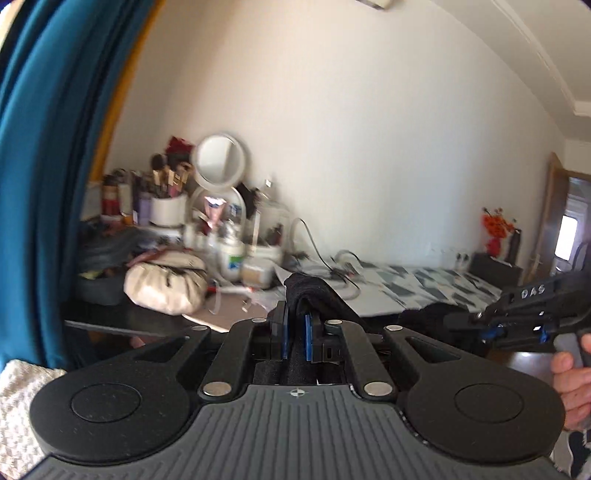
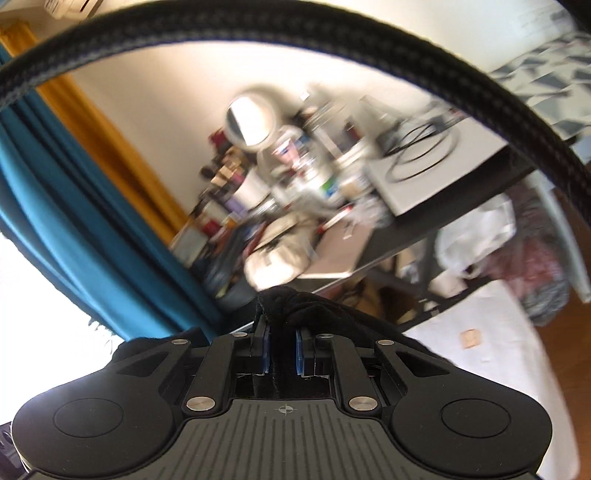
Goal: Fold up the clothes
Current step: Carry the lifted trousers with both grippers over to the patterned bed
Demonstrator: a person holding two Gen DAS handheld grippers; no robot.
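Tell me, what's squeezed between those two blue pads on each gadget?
Black cloth: bunched between the left gripper pads, and likewise the right gripper, each in its own wrist view.

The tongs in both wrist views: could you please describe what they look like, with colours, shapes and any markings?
The left tongs and the right tongs look alike: matte black linkage arms with silver round rivets, blue finger pads, two round black discs, and a ribbed grey housing bearing a small crosshair mark. A black braided cable arcs over the right view. White "DAS" lettering marks the right unit's side.
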